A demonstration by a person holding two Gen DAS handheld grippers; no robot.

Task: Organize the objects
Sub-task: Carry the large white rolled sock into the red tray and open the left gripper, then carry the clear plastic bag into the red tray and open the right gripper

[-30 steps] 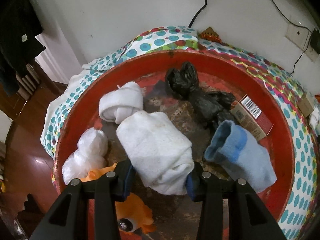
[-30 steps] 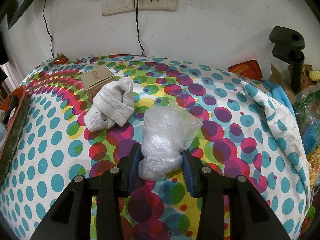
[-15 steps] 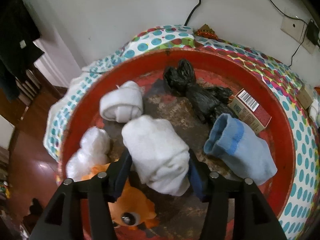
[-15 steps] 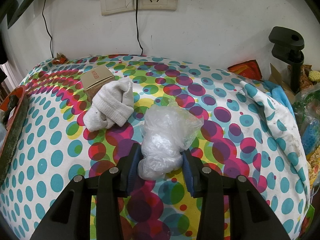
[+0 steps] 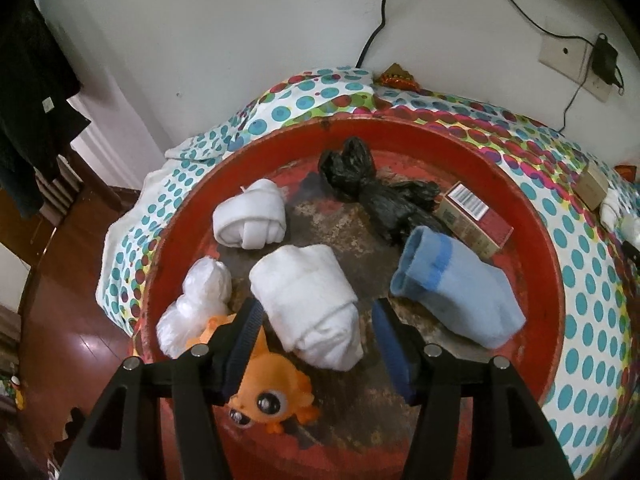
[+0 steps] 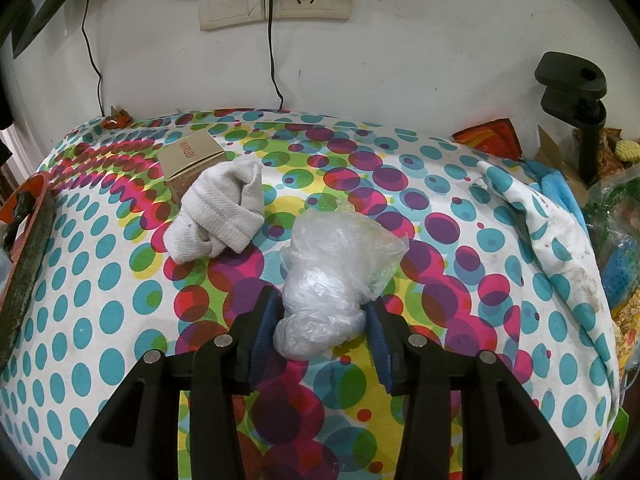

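In the left wrist view a round red tray [image 5: 544, 248] holds a rolled white towel [image 5: 310, 304], a knotted white sock [image 5: 250, 220], a blue sock [image 5: 456, 300], a black bag [image 5: 376, 192], a small box [image 5: 474, 216], a white plastic bag [image 5: 196, 308] and an orange toy fish [image 5: 272, 392]. My left gripper [image 5: 316, 340] is open; the towel lies between its spread fingers, free of the pads. In the right wrist view my right gripper [image 6: 320, 332] is shut on a crumpled clear plastic bag [image 6: 332, 280] on the dotted cloth.
A rolled white sock [image 6: 218, 216] and a tan box [image 6: 190, 160] lie on the dotted tablecloth [image 6: 440, 280] left of the bag. The tray's rim [image 6: 24, 240] shows at the far left. Clutter and a black clamp [image 6: 572, 96] stand at the right. Wall sockets and cables behind.
My left gripper has opened and let go of the white towel, then drawn back and up from the tray. The right gripper has stayed shut on the clear bag.
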